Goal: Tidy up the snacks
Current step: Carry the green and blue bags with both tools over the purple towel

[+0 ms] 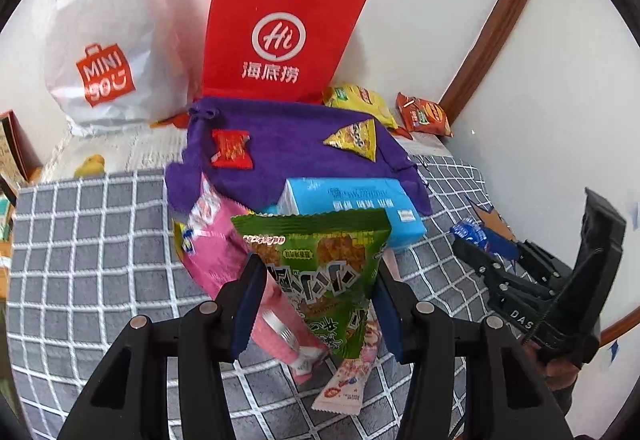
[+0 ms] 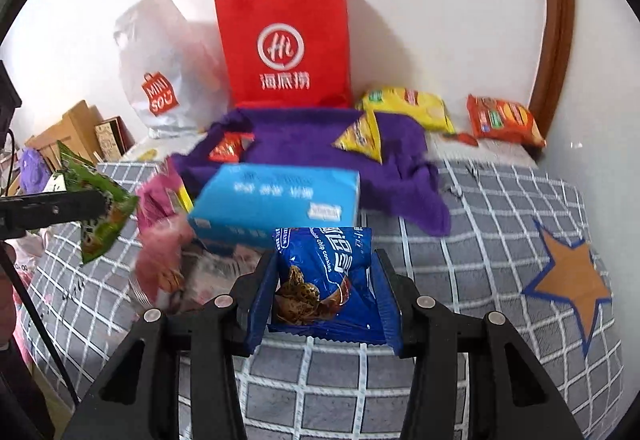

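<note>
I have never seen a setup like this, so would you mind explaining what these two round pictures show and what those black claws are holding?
There is no robot here: a person carries a two-finger gripper in each hand, and a fisheye camera on each looks along its fingers.

In the left wrist view, the left gripper is closed on a green snack packet. In the right wrist view, the right gripper is closed on a blue cookie packet.

Below is a grey checked cover with a purple cloth, a light blue box, pink packets, and yellow and orange packets. A red paper bag and a white plastic bag stand against the wall.
</note>
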`<state>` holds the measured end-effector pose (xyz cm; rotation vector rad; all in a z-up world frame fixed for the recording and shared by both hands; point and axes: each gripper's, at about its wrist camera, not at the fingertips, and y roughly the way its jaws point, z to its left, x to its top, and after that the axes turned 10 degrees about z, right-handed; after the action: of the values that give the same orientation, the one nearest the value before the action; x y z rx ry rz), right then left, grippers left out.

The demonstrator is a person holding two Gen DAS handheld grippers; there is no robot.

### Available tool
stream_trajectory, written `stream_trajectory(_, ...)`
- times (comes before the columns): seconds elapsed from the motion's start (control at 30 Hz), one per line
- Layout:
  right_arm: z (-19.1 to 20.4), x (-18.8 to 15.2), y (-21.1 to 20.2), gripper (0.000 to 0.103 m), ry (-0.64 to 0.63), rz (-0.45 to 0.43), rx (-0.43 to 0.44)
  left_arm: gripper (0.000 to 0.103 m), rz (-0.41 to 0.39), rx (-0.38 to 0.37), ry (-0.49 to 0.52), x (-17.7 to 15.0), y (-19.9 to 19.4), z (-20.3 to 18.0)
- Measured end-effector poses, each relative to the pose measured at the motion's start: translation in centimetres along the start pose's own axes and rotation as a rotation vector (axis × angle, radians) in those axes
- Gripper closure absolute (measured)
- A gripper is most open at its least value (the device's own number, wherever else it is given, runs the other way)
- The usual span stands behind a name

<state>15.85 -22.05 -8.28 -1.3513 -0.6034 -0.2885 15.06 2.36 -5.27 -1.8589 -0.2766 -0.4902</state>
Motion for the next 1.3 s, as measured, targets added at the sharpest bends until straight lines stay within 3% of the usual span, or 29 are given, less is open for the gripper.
stream_trajectory(0.27, 0.0, 4.3, -0.6, 0.057, 0.011, -0.043, 0.032, 0.054, -0.025, 0.031, 0.028, 3.4, -1.3, -0.3)
stream_trajectory(0.6, -0.1, 10.2, 2.1, 0.056, 0.022, -0.037, 0.088, 0.054, -0.025, 0.038, 0.037, 8.3, 0.0, 0.3)
stream_trajectory(0.9, -1.5, 14.6, 5.2, 0.057, 0.039, -0.032, 0.085, 0.054, -0.008, 0.041, 0.035, 12.4, 2.6, 1.7)
stream_trajectory(1.13, -2.0, 16.6, 9.0, 0.057, 0.007, 0.025, 0.071, 0.054, 0.017, 0.052, 0.010, 14.5, 5.5, 3.7)
stream_trajectory(1.3, -2.4, 17.0, 11.3, 0.056, 0.000, 0.055, 0.125, 0.054, 0.048, 0.052, -0.008, 15.2, 7.9, 5.0)
